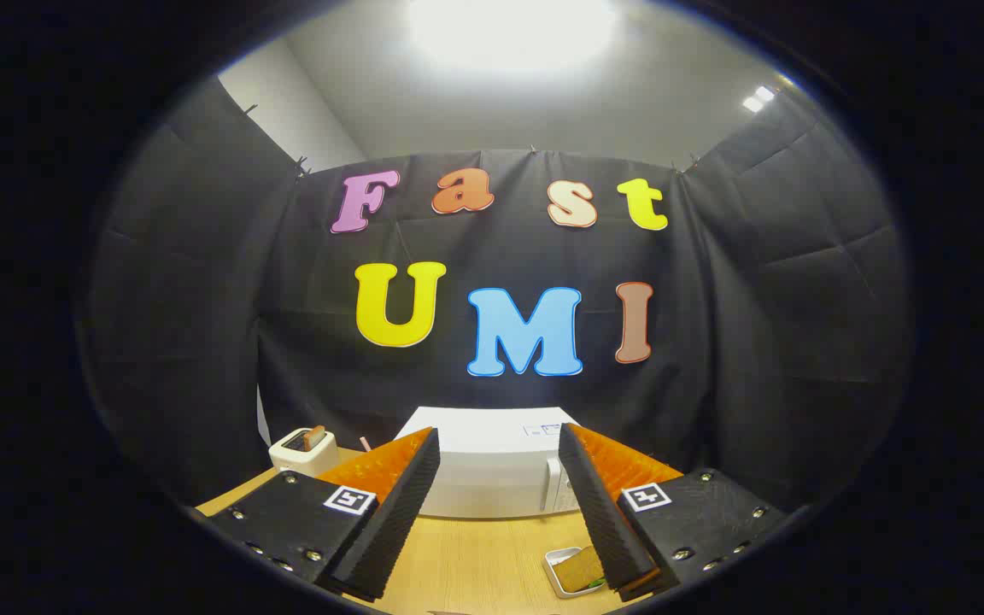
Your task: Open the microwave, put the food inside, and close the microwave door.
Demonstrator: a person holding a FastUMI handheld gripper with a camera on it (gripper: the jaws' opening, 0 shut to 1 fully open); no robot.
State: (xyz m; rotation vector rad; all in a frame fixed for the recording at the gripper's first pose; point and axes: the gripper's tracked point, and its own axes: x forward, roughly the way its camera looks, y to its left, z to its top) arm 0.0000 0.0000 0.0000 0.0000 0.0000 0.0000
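Observation:
A white microwave (492, 470) stands on the wooden table (475, 559) against the booth's wall, beyond my fingers, its door shut and its handle on the right side. A small white tray holding a sandwich (576, 571) lies on the table in front of the microwave, just beside my right finger, which hides part of it. My gripper (499, 444) is open, held above the table with nothing between its fingers.
A white toaster (304, 451) with a slice of bread sticking out stands at the left of the microwave, near the table's back left corner. Black cloth walls close the booth on the back and both sides.

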